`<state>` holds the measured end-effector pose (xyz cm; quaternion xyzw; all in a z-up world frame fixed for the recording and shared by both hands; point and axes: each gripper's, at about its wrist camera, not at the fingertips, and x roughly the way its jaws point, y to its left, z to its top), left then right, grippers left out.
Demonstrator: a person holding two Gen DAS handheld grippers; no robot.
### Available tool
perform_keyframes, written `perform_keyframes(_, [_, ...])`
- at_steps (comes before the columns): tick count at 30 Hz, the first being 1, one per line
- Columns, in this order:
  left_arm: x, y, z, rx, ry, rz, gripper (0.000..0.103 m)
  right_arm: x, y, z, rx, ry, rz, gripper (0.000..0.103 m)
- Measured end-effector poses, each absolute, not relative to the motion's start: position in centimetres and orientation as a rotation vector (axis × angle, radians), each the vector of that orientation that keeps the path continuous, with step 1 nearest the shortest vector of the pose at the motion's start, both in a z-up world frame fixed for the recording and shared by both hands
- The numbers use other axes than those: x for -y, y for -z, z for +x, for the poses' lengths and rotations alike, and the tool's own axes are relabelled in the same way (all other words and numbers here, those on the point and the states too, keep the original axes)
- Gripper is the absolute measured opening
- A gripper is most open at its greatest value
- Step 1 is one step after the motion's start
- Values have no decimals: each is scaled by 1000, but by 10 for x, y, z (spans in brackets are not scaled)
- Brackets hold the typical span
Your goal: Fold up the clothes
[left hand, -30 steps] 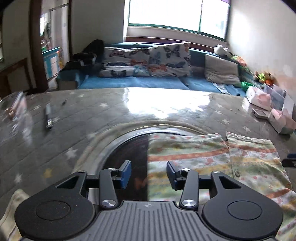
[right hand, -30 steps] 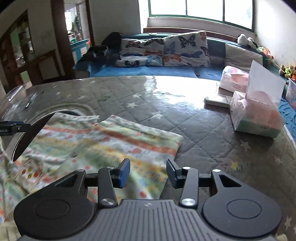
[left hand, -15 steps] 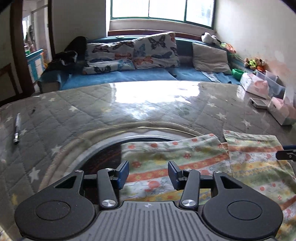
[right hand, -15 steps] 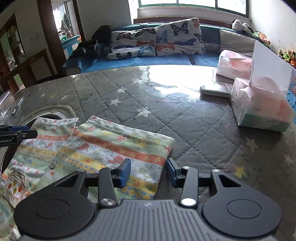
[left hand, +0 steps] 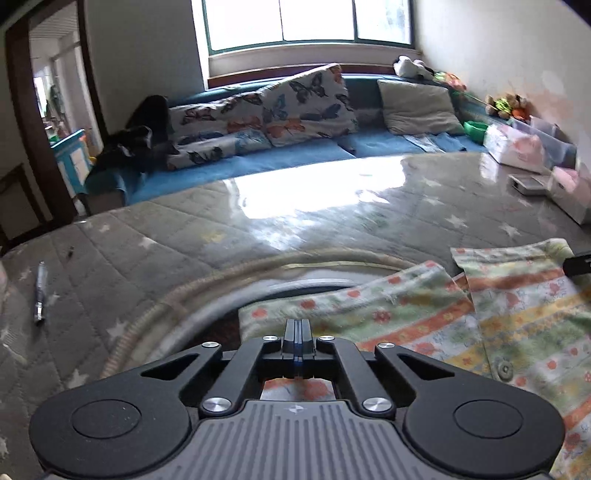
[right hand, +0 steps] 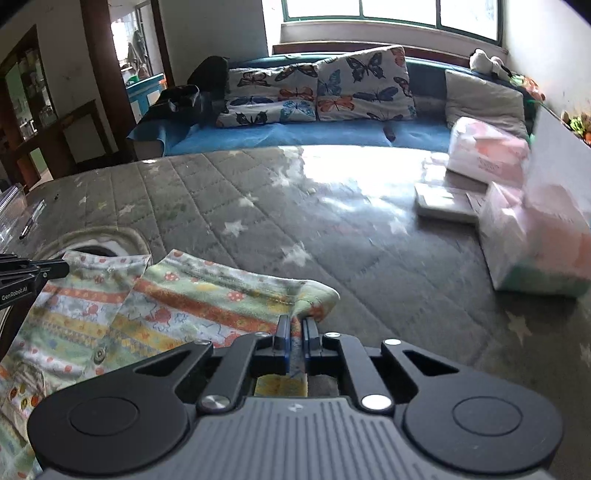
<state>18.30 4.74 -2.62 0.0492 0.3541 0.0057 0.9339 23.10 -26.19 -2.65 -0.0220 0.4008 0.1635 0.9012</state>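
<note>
Lying flat on the grey quilted, star-printed table cover, the small striped child's garment with red and orange prints spreads out in two panels side by side, a button showing on the nearer part. In the left wrist view the same cloth covers the lower right of the scene, its left edge lapping over a round dark opening ringed by a pale stitched border in the cover.

The left gripper has its jaws drawn fully together at the left edge of the garment; cloth shows just beneath them, but whether any is caught between them cannot be told. The right gripper has its jaws closed narrowly on the right corner of the garment, where the fabric bunches up into a small ridge between them.

A pen lies well apart on the left of the cover. On the right side stand pink tissue packs, blurred, with a flat white box beside them. Beyond the table runs a blue sofa with butterfly-print cushions under a bright window.
</note>
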Motion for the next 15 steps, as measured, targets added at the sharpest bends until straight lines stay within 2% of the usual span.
perform_keyframes(7, [-65,21,193,-740,-26,31,2,243,33,259,-833,-330,-86,8])
perform_keyframes(10, [-65,19,187,-758,1,-3,5,241,28,257,-829,-343,-109,18])
perform_keyframes(11, [-64,19,182,-762,10,-7,10,242,25,253,-822,-349,-116,27])
perform_keyframes(12, [-62,18,178,-768,17,-12,14,243,23,249,-817,-352,-121,32])
perform_keyframes(13, [-60,18,172,-773,23,-16,26,243,19,244,-815,-366,-132,33])
perform_keyframes(14, [-58,19,166,-775,28,-20,32,244,16,237,-814,-381,-144,34])
perform_keyframes(15, [-56,19,160,-779,32,-22,34,245,13,231,-810,-391,-150,38])
